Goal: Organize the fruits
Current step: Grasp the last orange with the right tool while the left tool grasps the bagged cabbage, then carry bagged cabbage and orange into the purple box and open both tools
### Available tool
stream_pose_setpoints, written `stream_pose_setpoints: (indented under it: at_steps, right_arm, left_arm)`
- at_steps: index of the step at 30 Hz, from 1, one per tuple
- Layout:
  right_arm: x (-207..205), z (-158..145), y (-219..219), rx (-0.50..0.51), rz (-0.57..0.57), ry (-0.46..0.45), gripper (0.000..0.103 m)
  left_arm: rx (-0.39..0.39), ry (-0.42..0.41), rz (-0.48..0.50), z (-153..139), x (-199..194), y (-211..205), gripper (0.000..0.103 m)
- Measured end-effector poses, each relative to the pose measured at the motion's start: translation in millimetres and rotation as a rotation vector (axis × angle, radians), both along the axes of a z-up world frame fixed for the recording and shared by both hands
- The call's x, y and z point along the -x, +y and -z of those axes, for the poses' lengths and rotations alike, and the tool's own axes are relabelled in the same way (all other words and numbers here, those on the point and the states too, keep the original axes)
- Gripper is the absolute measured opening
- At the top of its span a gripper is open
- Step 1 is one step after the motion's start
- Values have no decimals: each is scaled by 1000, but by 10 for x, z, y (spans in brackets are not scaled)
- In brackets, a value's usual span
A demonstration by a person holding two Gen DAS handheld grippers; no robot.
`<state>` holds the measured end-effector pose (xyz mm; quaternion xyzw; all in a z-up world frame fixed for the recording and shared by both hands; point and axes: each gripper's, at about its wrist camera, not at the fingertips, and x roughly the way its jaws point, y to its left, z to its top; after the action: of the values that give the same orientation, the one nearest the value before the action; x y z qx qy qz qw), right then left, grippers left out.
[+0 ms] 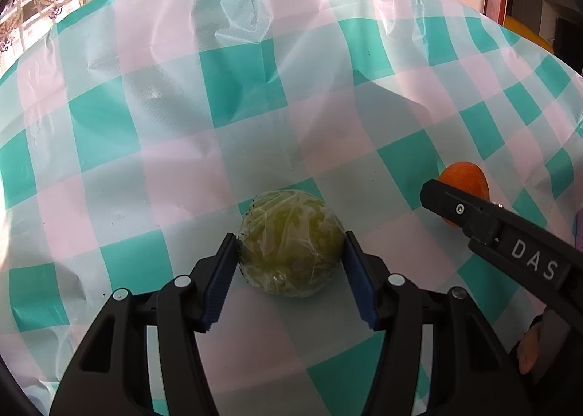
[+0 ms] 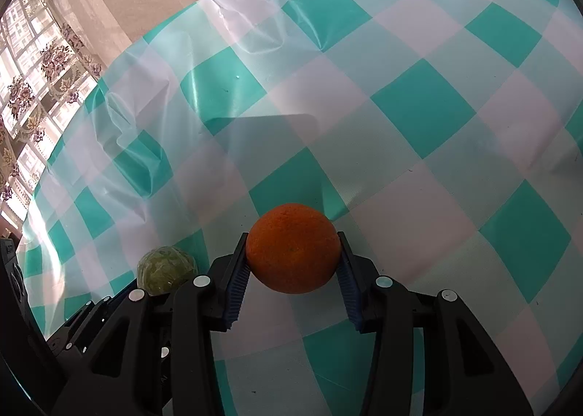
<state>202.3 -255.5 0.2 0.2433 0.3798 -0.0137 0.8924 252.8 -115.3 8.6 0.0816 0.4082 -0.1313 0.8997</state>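
Note:
A green round fruit wrapped in clear film (image 1: 291,244) rests on the checked tablecloth (image 1: 237,88). My left gripper (image 1: 290,239) has a blue pad against each side of it, shut on it. The same fruit (image 2: 165,268) shows at the lower left of the right wrist view. An orange (image 2: 291,252) sits between the pads of my right gripper (image 2: 293,237), which is shut on it just above the cloth. In the left wrist view the orange (image 1: 470,175) peeks out behind a black finger (image 1: 455,204) of the right gripper, to the right of the green fruit.
The teal, white and pink checked cloth (image 2: 419,106) covers the whole table and is creased toward its far edge (image 2: 237,4). A patterned curtain and window (image 2: 36,88) stand beyond the left side. A hand (image 1: 528,354) holds the right gripper.

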Motion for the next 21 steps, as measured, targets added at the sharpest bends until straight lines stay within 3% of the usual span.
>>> stream_pose_setpoints:
  at_steps: [9, 13, 17, 21]
  right_arm:
    - [1, -4, -9, -8, -8, -3, 45]
    - [12, -30, 12, -5, -21, -17, 45]
    - [-9, -20, 42, -9, -52, -3, 45]
    - [-3, -28, 160, -54, -188, -9, 44]
  left_arm:
    - [-28, -11, -76, -29, 145, 99, 58]
    - [18, 5, -185, -66, 309, 315, 58]
    - [100, 6, -322, -105, 698, 622, 58]
    - [127, 6, -404, -119, 1270, 811, 58]
